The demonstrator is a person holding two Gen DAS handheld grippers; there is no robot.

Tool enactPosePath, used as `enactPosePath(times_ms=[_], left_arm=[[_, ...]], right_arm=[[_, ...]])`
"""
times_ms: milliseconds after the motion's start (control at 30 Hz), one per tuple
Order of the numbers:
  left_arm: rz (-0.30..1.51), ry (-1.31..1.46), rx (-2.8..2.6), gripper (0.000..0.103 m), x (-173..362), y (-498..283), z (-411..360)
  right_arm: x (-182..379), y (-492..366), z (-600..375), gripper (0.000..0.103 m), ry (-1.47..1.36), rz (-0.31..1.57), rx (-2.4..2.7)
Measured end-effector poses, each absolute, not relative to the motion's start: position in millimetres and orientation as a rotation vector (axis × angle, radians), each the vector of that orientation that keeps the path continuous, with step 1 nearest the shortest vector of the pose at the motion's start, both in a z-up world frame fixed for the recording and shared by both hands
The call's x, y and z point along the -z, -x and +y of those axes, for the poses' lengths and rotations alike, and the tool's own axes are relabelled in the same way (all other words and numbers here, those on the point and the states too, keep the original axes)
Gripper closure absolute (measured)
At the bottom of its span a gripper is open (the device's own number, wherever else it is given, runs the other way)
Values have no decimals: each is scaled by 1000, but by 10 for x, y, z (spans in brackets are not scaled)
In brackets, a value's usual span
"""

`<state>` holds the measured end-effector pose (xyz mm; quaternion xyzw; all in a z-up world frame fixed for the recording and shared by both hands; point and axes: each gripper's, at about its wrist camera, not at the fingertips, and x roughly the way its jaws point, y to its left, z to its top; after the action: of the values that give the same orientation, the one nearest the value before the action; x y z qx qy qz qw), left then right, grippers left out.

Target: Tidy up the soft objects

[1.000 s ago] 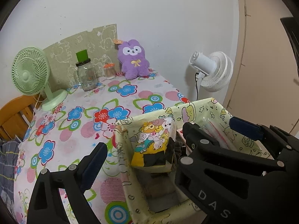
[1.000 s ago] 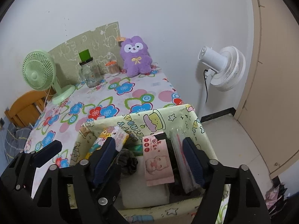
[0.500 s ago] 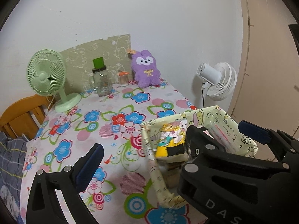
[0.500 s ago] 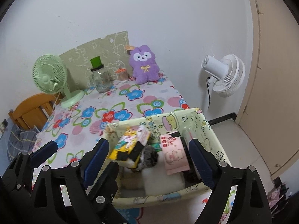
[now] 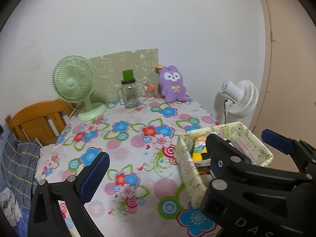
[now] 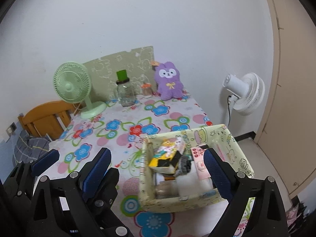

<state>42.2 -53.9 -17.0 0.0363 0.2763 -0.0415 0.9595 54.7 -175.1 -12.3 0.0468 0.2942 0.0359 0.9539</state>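
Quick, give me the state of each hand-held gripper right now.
Left hand-held gripper: open, holding nothing.
Right hand-held gripper: jaws opening, holding nothing; the storage box sits beyond it on the table.

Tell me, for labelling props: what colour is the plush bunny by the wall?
Purple plush bunny, white face; clearest in the right wrist view.
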Motion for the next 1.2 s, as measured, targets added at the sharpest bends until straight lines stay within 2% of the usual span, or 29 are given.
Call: enactPosePath(times_ms=[667,1200], left_arm=[[448,-29,-73,0,-141,168,171],[413,12,-109,0,-146,383,399]], right_arm=[[-242,6,-1263,1,-52,462,-160],[-263,211,-1286,0,-63,434,-141]])
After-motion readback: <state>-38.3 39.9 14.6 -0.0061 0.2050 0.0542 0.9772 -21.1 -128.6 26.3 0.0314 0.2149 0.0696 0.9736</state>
